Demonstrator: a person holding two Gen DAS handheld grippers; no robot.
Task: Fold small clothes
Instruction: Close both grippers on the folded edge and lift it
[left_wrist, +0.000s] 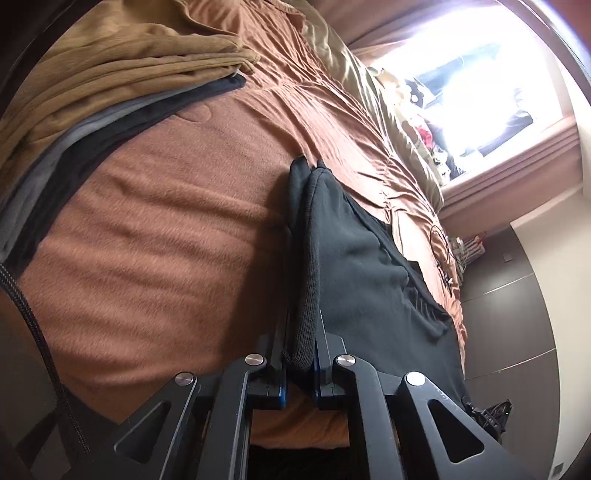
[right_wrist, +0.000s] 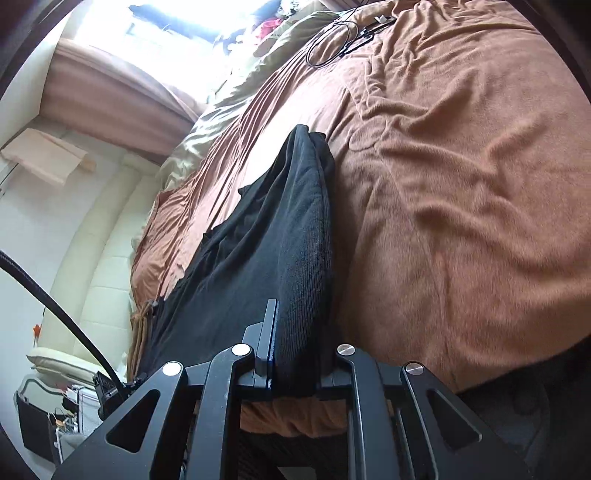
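Observation:
A black garment (left_wrist: 354, 251) with a ribbed hem hangs stretched between both grippers above the brown blanket (left_wrist: 177, 221). My left gripper (left_wrist: 301, 350) is shut on one corner of the ribbed hem, the fabric bunched between its pads. In the right wrist view the same black garment (right_wrist: 280, 251) runs forward from my right gripper (right_wrist: 295, 354), which is shut on the other hem corner. The cloth hides most of both fingers. The garment's lower part drapes toward the bed edge.
Folded clothes, a tan one (left_wrist: 122, 70) over grey and dark ones (left_wrist: 85, 133), lie at the upper left on the bed. A coiled black cable (right_wrist: 332, 40) lies far on the blanket. Pillows and a bright window (left_wrist: 480, 81) stand beyond.

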